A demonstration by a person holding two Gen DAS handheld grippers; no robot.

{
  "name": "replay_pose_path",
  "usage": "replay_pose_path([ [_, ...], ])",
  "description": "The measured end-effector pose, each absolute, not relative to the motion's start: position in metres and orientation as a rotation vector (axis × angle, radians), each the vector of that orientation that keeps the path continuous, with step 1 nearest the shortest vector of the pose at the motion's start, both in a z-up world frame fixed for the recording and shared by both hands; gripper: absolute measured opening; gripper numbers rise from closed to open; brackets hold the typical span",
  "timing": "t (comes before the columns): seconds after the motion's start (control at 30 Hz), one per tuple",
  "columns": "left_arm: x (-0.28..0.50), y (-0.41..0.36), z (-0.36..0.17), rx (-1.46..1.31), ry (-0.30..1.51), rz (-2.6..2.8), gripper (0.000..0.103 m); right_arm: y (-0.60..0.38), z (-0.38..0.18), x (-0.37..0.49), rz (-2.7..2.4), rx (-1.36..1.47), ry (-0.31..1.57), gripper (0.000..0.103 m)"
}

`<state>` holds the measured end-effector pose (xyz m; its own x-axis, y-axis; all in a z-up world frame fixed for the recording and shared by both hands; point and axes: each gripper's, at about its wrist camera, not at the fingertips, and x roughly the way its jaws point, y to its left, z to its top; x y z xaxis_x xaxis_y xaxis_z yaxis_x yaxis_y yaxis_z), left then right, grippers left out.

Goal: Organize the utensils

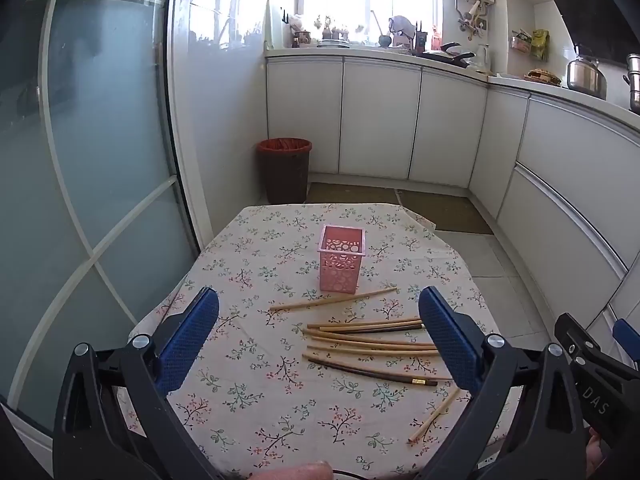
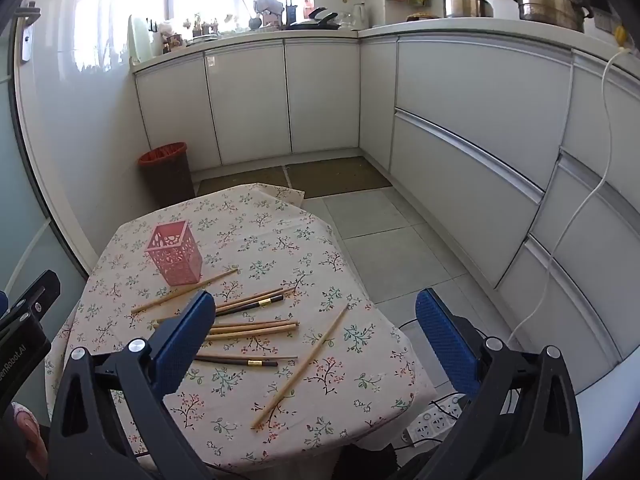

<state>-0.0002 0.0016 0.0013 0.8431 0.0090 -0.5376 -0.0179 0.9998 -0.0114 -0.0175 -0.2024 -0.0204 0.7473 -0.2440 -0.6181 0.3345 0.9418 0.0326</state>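
A small table under a flowered cloth (image 1: 248,380) stands in a white kitchen. A pink perforated holder (image 1: 342,258) sits upright toward its far side, with nothing inside that I can see. Chopsticks (image 1: 372,342), pale and dark, lie scattered just near of it and to the right. The left gripper (image 1: 320,322) hovers over the near edge, jaws spread wide, holding nothing. A red-lined bin (image 1: 285,170) stands on the floor beyond.

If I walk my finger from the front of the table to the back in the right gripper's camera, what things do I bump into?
Lone pale chopstick → dark chopstick with a gold band → bunch of chopsticks → pink holder → red bin on the floor past the table.
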Motion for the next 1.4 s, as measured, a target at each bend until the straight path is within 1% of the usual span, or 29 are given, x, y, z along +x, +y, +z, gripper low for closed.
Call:
replay_pose_path([
  [0.3, 0.005, -0.003, -0.010, -0.010, 0.605, -0.021, 0.096, -0.215, -0.023, -0.016, -0.339, 0.193, 0.650, 0.098],
  [0.53, 0.010, -0.008, -0.021, -0.011, 0.640, -0.053, 0.096, -0.226, -0.026, -0.020, -0.352, 0.273, 0.600, 0.098],
  [0.93, 0.009, -0.009, -0.019, 0.008, 0.629, -0.045, 0.096, -0.221, -0.021, -0.019, -0.386, 0.199, 0.582, 0.098],
  [1.4, 0.009, -0.010, -0.019, 0.010, 0.632, -0.048, 0.096, -0.223, -0.024, -0.017, -0.386, 0.217, 0.607, 0.097],
])
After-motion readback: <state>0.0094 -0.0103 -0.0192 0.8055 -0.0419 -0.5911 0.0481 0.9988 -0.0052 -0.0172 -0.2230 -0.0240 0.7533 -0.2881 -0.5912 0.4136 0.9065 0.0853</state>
